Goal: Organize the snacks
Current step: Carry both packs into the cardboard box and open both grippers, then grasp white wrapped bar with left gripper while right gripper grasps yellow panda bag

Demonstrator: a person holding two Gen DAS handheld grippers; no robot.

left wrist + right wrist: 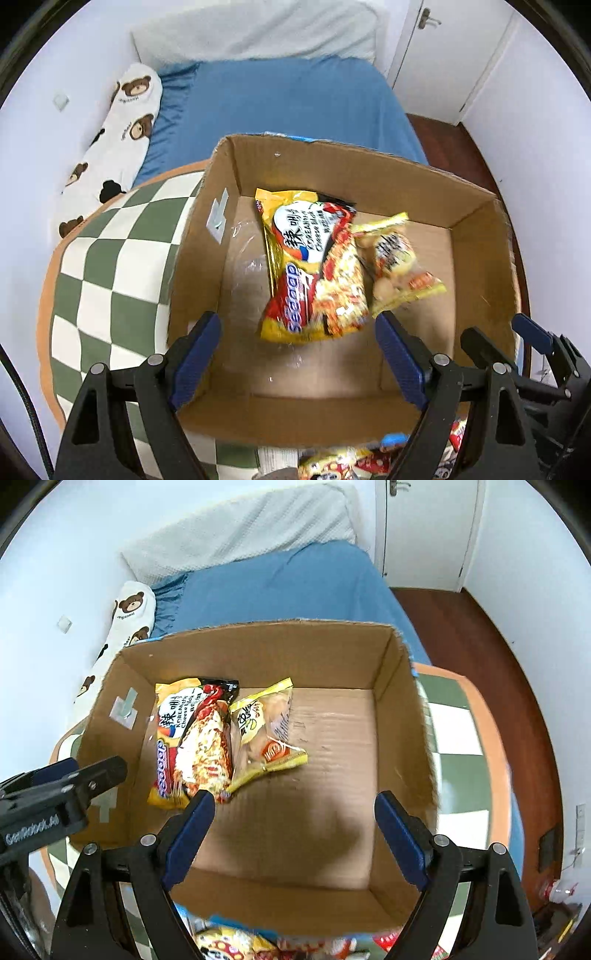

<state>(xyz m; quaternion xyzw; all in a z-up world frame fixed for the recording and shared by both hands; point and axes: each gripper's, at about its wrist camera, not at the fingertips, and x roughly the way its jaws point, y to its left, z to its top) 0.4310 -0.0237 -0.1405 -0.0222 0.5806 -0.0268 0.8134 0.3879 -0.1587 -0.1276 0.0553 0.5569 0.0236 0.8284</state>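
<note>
On the bed, a blue sheet [295,99] is stretching away under a green-and-white checked cushion [110,280], and on that cushion a big open cardboard box [258,653] is sitting. Most of the box floor is lying bare. Inside, toward its left half, a yellow-and-red noodle packet [314,269] is lying flat, and a smaller yellow snack bag [399,266] is resting just beside it on the right, their edges touching or overlapping.

Below the near wall of the box, more snack packets [236,945] are waiting outside, only partly in view, so their number cannot be told. Judging from this, the sorting is barely begun: two packets are in, and the remainder is left to move.

The left gripper [299,358] is hovering over the near-left part of the box with its jaws apart and nothing between them. The right gripper [295,834] is likewise hanging spread and empty over the box's near-right floor.
</note>
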